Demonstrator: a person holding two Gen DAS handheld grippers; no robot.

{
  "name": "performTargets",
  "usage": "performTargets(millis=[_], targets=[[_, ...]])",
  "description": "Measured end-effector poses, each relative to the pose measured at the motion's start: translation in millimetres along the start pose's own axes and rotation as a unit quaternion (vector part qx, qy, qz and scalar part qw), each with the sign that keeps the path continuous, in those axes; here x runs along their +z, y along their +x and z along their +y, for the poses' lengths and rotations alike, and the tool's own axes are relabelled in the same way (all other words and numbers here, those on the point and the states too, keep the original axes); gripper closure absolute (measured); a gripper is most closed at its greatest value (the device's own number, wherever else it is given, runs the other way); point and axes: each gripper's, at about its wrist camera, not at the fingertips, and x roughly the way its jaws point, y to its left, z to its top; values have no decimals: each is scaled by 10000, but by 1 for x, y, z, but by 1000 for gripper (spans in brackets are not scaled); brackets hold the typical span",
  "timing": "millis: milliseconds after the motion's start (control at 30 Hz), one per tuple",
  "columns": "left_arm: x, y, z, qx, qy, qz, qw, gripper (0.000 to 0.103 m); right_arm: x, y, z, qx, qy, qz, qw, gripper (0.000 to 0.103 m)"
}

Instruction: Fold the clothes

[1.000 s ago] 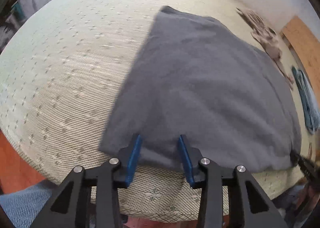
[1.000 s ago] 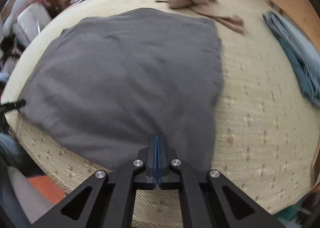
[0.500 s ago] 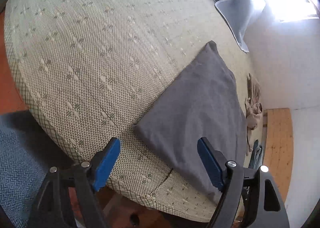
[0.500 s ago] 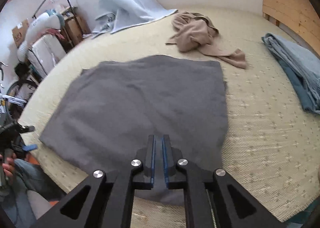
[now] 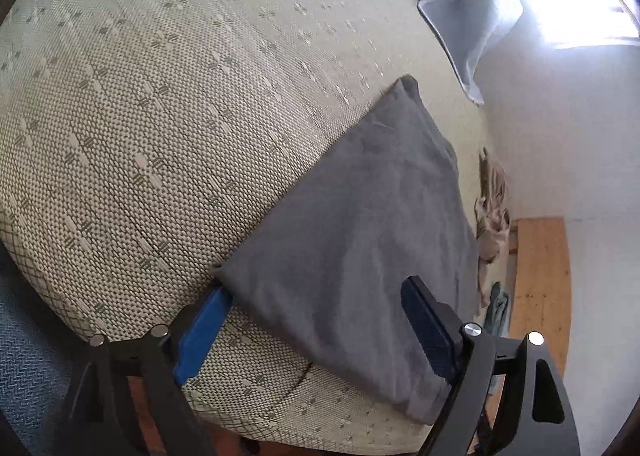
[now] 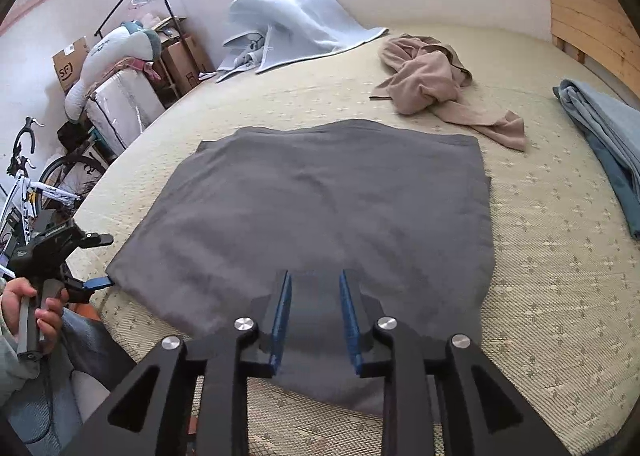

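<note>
A grey garment (image 6: 320, 208), folded into a flat rectangle, lies on the woven bed mat (image 6: 560, 276). My right gripper (image 6: 314, 316) hovers over its near edge. Its jaws are opening, with the cloth below them and the pads (image 6: 280, 320) not pressing on it. In the left wrist view my left gripper (image 5: 316, 320) stands wide and is still opening, straddling the garment's (image 5: 360, 236) near left corner. One blue pad (image 5: 204, 332) sits just outside that corner and grips nothing. The right wrist view shows the left gripper (image 6: 76, 256) at the garment's left corner, held by a person's hand (image 6: 24, 296).
A crumpled beige garment (image 6: 432, 88) lies beyond the grey one. Folded blue cloth (image 6: 600, 144) sits at the right, by the wooden headboard (image 6: 588, 24). A pale blue blanket (image 6: 288, 16) is heaped at the far side. A bicycle (image 6: 28, 184) and boxes stand left of the bed.
My right gripper's jaws have parted off the grey garment's edge and it has lifted. My left gripper has opened wide, rolled, and shifted to the garment's left corner.
</note>
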Motion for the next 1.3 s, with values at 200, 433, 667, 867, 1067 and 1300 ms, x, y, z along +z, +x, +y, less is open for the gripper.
performTargets(millis=[200, 433, 667, 867, 1067, 1300], targets=[[2, 1, -4, -433, -14, -88, 9990, 15, 0, -3, -1, 72, 41, -94, 9999, 69], [0, -1, 5, -337, -322, -185, 9987, 22, 0, -4, -1, 58, 49, -134, 9999, 67], [-2, -9, 22, -58, -598, -151, 9981, 70, 3, -2, 21, 400, -261, -132, 9988, 59], [-3, -17, 28, -74, -653, -236, 9976, 98, -5, 13, 103, 542, -1583, -122, 9858, 56], [-4, -23, 31, -340, -758, -149, 9964, 100, -32, 46, 210, 603, -3342, -203, 9404, 55], [0, -25, 34, -637, -895, -12, 9939, 100, -69, 94, 287, 244, -4872, -489, 8716, 55]])
